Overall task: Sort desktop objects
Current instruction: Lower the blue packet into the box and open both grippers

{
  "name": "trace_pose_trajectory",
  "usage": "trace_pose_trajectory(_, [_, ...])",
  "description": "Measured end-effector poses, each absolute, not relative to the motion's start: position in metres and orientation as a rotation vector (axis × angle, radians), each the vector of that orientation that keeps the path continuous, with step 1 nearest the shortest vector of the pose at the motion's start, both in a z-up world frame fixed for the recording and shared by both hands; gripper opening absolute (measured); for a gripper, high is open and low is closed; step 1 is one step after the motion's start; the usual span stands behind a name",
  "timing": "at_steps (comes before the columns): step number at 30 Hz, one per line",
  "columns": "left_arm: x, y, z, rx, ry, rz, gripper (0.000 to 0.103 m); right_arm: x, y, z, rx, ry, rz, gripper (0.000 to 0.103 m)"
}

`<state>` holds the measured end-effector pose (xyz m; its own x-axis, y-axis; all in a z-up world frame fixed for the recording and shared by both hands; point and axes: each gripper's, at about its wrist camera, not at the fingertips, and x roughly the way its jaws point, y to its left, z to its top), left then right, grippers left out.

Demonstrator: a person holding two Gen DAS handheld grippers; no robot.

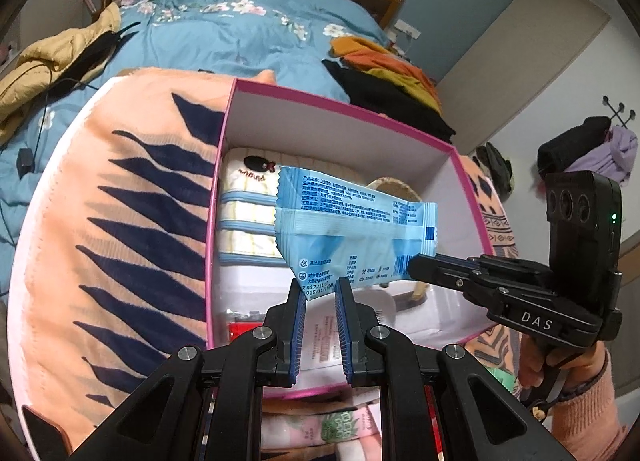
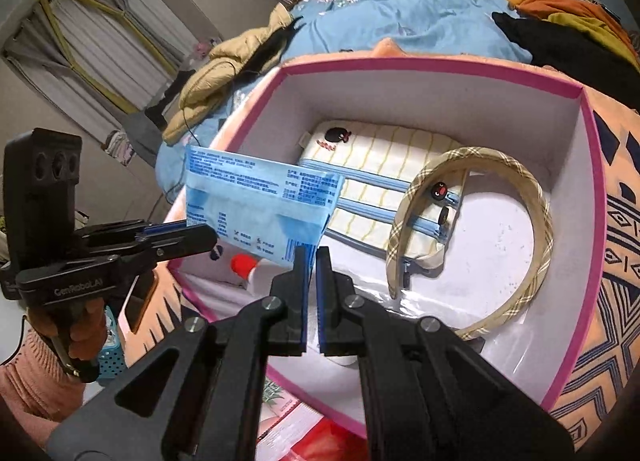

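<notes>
A light blue wipes packet (image 1: 352, 229) (image 2: 260, 205) hangs in the air over the open pink box (image 1: 340, 105) (image 2: 440, 69). My right gripper (image 2: 312, 257) (image 1: 414, 267) is shut on the packet's lower right corner. My left gripper (image 1: 321, 285) (image 2: 202, 235) is at the packet's opposite lower corner. Its fingers stand a narrow gap apart with the corner between the tips. In the box lie a striped yellow pencil case (image 2: 384, 165) (image 1: 248, 221) and a plaid headband (image 2: 536, 221).
The box sits on an orange and navy patterned blanket (image 1: 120, 221) (image 2: 616, 221). Flat packets (image 1: 332, 425) and a red-capped white bottle (image 2: 244, 265) lie at the box's near side. Behind is a bed with a blue quilt (image 1: 224, 29) and heaped clothes (image 1: 384, 73).
</notes>
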<state>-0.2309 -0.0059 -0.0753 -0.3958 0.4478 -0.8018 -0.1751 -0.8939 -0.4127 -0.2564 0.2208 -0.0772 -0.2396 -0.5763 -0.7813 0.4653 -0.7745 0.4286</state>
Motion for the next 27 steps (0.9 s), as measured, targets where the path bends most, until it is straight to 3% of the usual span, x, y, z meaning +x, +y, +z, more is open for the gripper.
trace_pose_trajectory(18, [-0.245,-0.002,-0.1,-1.542,-0.301,2.368,0.016,-0.278,0.194,-0.114,1.548,0.057,-2.022,0.008])
trace_pose_trajectory(24, [-0.242,-0.002,-0.101,-1.545,-0.298,2.37,0.016,-0.278,0.199,-0.121,1.581,0.053,-2.025,0.013])
trace_pose_trajectory(27, [-0.238,-0.001,-0.1,-1.532,-0.293,2.372,0.021,-0.275,0.207,-0.116,1.563,0.006,-2.033,0.015])
